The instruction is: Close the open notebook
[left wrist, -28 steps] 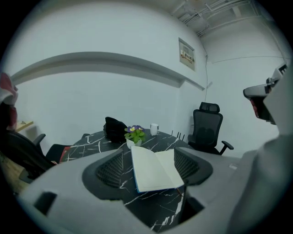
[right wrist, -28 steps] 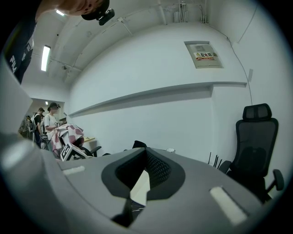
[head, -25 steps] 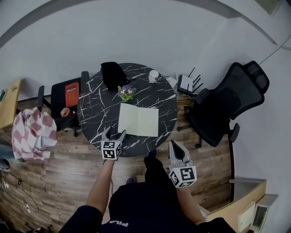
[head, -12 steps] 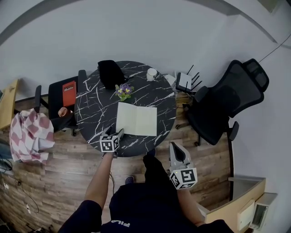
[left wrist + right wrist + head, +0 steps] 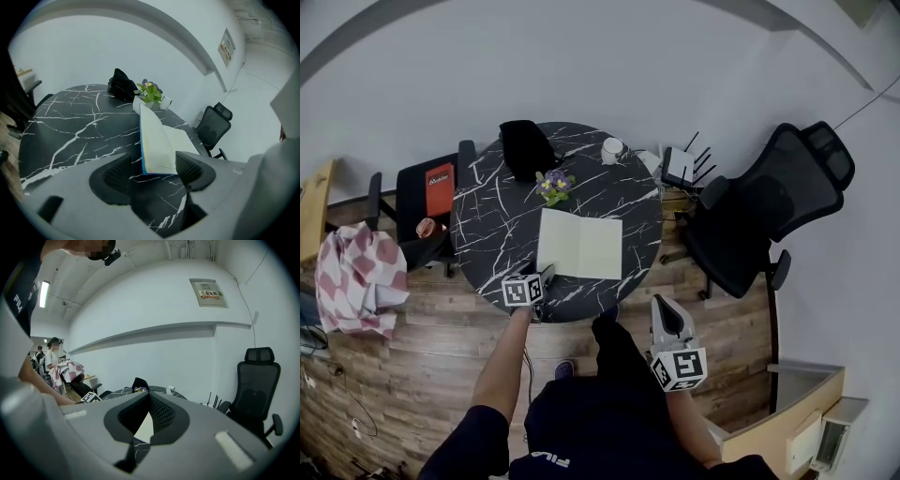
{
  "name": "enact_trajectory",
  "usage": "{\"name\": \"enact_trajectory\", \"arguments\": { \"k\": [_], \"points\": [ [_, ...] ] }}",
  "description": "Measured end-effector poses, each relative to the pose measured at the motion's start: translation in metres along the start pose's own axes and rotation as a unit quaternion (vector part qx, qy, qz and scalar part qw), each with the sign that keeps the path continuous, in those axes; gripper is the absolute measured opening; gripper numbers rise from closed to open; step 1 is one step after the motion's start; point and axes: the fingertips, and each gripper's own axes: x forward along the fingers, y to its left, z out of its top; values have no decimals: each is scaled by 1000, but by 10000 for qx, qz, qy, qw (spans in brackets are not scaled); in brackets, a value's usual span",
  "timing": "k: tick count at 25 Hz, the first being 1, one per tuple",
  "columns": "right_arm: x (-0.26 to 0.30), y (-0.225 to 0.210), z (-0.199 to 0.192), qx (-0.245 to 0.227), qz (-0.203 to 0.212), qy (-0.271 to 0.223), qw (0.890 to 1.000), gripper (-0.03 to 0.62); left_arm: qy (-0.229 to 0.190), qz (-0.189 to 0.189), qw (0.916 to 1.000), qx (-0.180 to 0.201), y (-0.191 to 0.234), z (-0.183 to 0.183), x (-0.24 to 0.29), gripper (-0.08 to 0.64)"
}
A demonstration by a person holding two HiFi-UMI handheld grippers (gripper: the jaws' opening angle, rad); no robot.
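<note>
One notebook lies open and flat on the table, toward its near edge. Of two hand-held grippers, the left hand-held gripper hovers over that edge, jaws wide though just narrowed slightly, nothing between them. The right hand-held gripper, jaws together and empty, hangs off the table. This looks like the approach; next, the left must catch a cover edge and fold it over.
</note>
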Motion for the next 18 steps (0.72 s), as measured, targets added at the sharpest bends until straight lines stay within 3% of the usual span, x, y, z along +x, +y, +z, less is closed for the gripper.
{"name": "enact_trajectory", "arguments": {
  "k": [4,9,18],
  "points": [
    [-2,-1,-3,14,-30,41,10000,12,-59,-7,10000,0,-1,2,0,207],
    [-4,-1,-6,24,-52,76,10000,12,-49,43,9999,-113,3,-1,0,142],
    [-3,-1,-5,14,-87,69,9999,12,-142,3,9998,-147,1,3,-4,103]
  ]
}}
